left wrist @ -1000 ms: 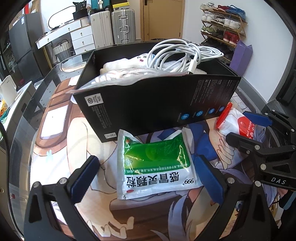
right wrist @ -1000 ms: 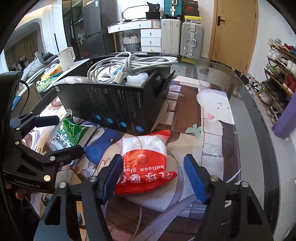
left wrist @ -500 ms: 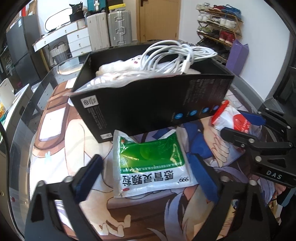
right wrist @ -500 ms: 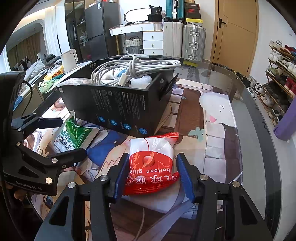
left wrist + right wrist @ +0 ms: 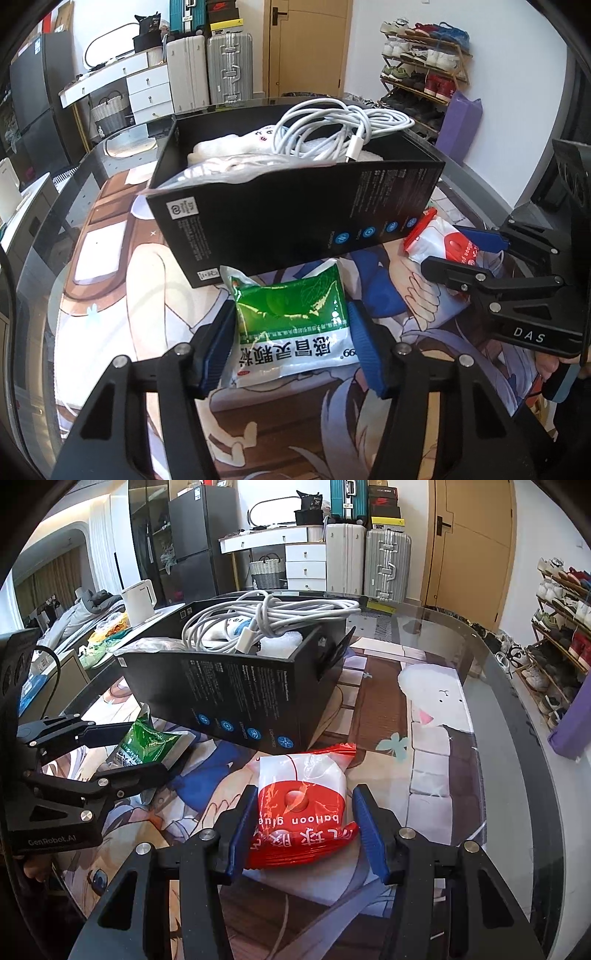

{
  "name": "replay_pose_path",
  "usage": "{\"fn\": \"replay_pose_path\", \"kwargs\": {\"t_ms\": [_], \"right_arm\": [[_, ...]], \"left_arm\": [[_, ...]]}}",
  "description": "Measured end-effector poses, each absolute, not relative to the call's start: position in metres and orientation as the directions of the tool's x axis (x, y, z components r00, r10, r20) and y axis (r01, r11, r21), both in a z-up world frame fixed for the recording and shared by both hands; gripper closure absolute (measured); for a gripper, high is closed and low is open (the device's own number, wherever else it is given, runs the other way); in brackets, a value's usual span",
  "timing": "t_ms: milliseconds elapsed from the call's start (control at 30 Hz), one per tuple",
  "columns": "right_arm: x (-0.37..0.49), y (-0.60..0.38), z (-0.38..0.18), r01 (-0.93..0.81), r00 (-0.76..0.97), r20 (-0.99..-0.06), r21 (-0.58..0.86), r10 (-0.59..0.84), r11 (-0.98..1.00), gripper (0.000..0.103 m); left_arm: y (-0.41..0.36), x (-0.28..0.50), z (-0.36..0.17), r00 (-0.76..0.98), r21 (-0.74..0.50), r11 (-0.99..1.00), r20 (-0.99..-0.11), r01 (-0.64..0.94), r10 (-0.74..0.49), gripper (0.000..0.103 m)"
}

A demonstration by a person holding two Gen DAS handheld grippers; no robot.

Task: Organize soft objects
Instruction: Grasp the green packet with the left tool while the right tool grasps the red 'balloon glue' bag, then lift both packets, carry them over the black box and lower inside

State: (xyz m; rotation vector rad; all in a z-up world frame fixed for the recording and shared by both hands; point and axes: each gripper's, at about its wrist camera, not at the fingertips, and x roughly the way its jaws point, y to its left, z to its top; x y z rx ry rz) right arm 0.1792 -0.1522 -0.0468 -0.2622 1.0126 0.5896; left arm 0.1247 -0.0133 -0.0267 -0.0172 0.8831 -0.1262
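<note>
A green-and-white medicine packet (image 5: 288, 306) lies on the printed mat just in front of the black box (image 5: 295, 206). My left gripper (image 5: 290, 332) is closing on it, and both blue pads press its sides. A red-and-white balloon glue packet (image 5: 301, 775) lies by the box's near right corner, with my right gripper (image 5: 306, 801) shut on its sides. The black box (image 5: 240, 686) holds a coiled white cable (image 5: 266, 616) and white soft items. Each gripper also shows in the other's view: the left gripper (image 5: 147, 749) and the right gripper (image 5: 454, 251).
The printed mat (image 5: 436, 738) covers a round glass table whose edge (image 5: 517, 738) curves along the right. A white kettle (image 5: 138, 602) stands behind the box. Suitcases (image 5: 386, 565) and a shoe rack (image 5: 424, 70) stand across the room, and a purple bag (image 5: 461, 125) beside the table.
The left jaws have narrowed from wide apart until they grip the green packet. The right jaws have come in onto the red packet and then stayed still.
</note>
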Motion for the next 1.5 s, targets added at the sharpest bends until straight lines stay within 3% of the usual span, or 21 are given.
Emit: {"fn": "replay_pose_path", "kwargs": {"t_ms": [533, 1100, 1500], "right_arm": [[0.18, -0.153, -0.045, -0.583, 0.397, -0.847, 0.065, 0.354, 0.81, 0.051], [0.162, -0.146, 0.006, -0.621, 0.467, -0.774, 0.058, 0.428, 0.782, 0.051], [0.181, -0.128, 0.038, -0.634, 0.515, -0.738, 0.015, 0.436, 0.773, 0.051]], "left_arm": [[0.003, 0.111, -0.013, 0.663, -0.09, 0.988, -0.734, 0.122, -0.149, 0.044], [0.017, 0.09, 0.044, 0.753, -0.158, 0.975, -0.619, 0.158, -0.223, 0.043], [0.024, 0.126, 0.067, 0.787, -0.131, 0.983, -0.59, 0.126, -0.18, 0.043]]}}
